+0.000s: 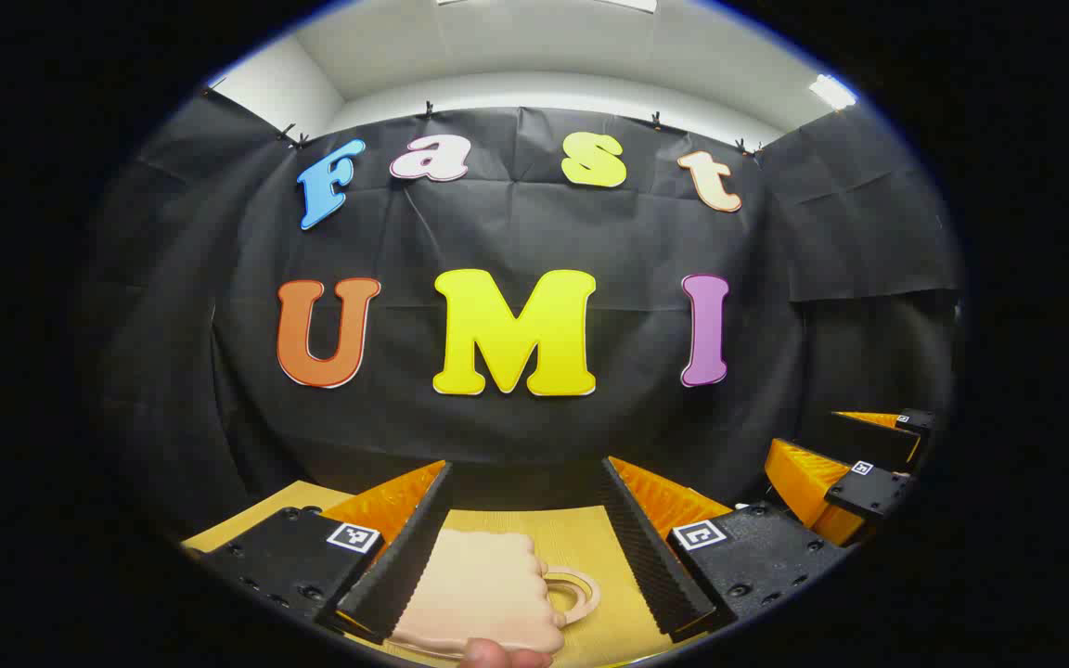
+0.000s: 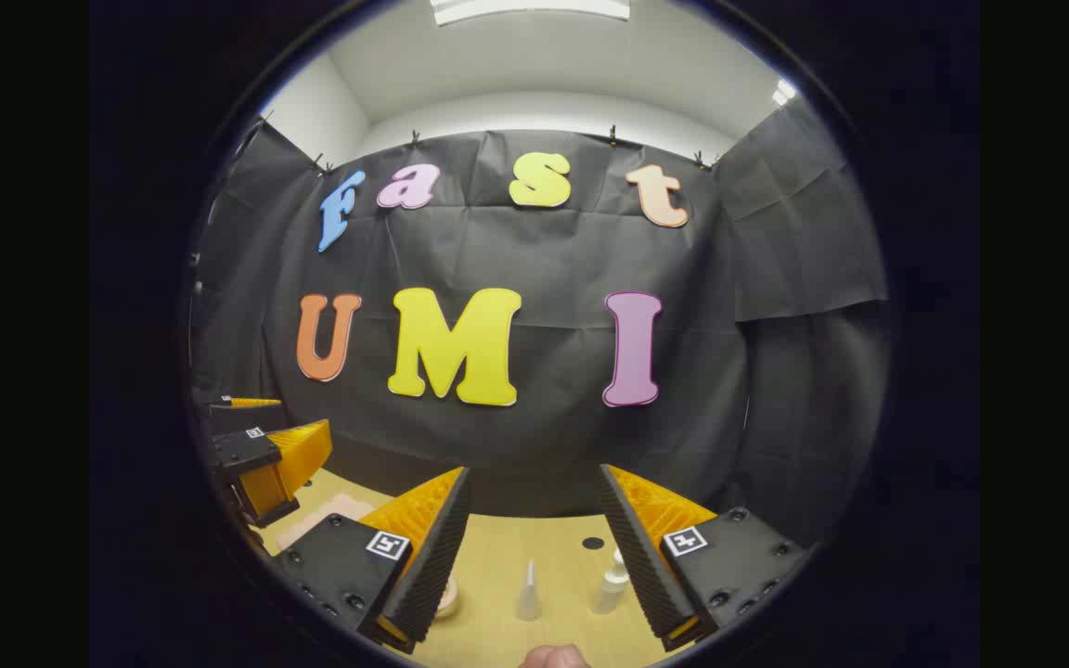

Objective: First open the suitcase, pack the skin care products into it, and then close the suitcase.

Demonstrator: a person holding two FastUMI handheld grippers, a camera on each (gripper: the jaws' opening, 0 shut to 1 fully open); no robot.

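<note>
A small peach suitcase (image 1: 483,589) lies closed and flat on the wooden table, its loop handle (image 1: 579,594) pointing right. My left gripper (image 1: 525,473) is open above it, a finger on either side, touching nothing. In the right gripper view, my right gripper (image 2: 533,478) is open over the skin care products: a white cone-shaped tube (image 2: 528,592), a white pump bottle (image 2: 611,583) and a round jar (image 2: 447,596) half hidden behind the left finger. Each gripper also appears in the other's view, the right gripper (image 1: 845,450) and the left gripper (image 2: 270,425), both held above the table.
The wooden table (image 2: 497,557) runs back to the black cloth wall and has a small dark hole (image 2: 593,543) near the far edge. A pale corner of the suitcase (image 2: 335,512) lies under the left gripper. A fingertip (image 1: 507,657) shows at the bottom edge.
</note>
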